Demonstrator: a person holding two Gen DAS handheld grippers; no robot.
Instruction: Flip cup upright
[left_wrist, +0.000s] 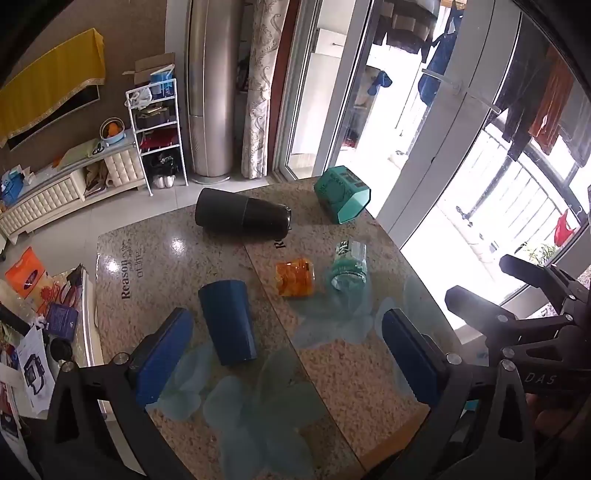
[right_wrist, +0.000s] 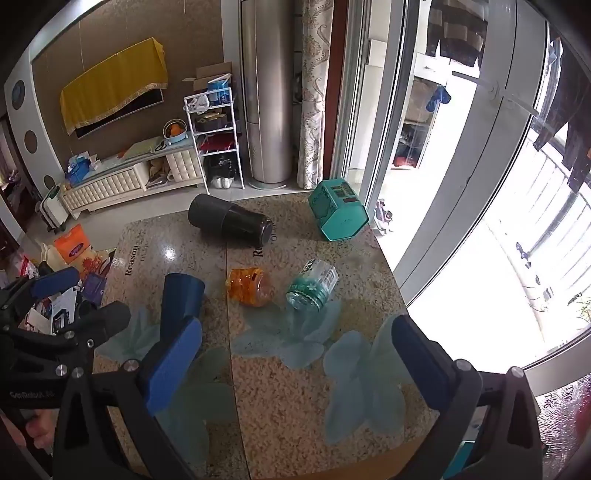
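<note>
- We hold the left gripper above the granite table, its jaws spread wide and gripping nothing.
- Our right gripper hangs likewise released, empty.
- The dark blue cup lies on its side near our left gripper's left finger, touching neither pad.
- Beyond it lie the orange glass and the clear green-printed glass, both toppled.
- Farther back rest a black tumbler and a teal cup, also on their sides.
</note>
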